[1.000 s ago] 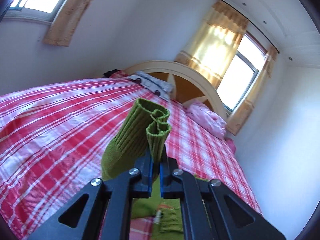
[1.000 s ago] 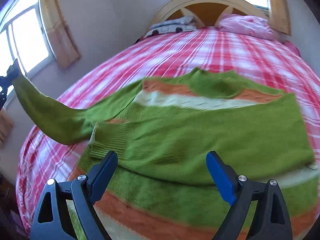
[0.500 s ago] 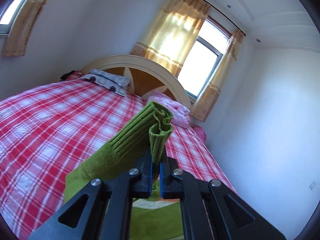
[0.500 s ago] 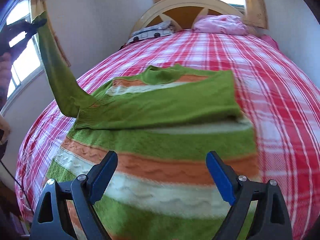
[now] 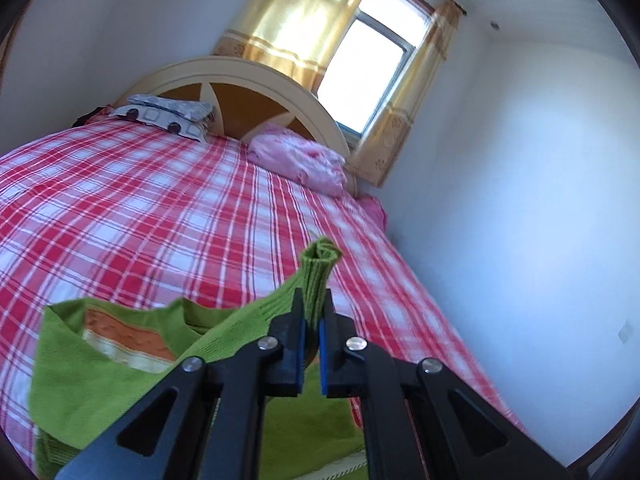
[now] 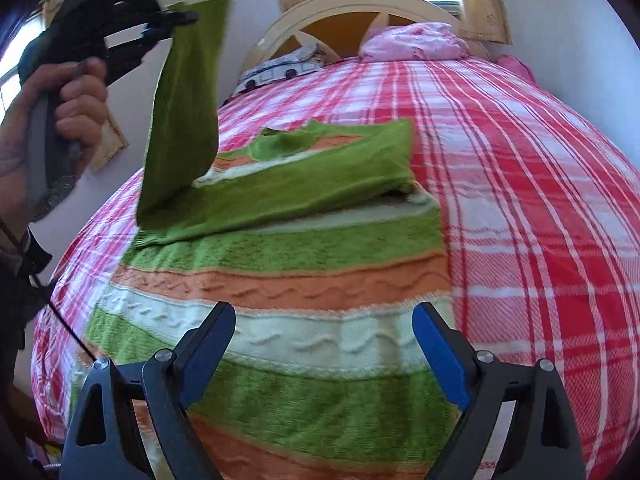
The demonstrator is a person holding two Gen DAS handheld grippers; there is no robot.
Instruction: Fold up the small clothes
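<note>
Sweater: one striped green, orange and white sweater (image 6: 280, 280) lies flat on the near left part of the bed (image 6: 540, 200).
Open room: bare checked cover to the sweater's right and far side, up to two pillows (image 6: 416, 42) at the headboard.
Left gripper (image 6: 176, 20): raised at far left in a hand (image 6: 76, 96); jaws clamped on the sleeve cuff (image 5: 318, 268), sleeve hanging.
Right gripper (image 6: 324, 344): low over the near hem, jaws wide apart, gripping nothing.

White walls (image 5: 520, 160), curtained window (image 5: 372, 60), arched headboard (image 5: 256, 76), red plaid bed (image 5: 140, 220).
</note>
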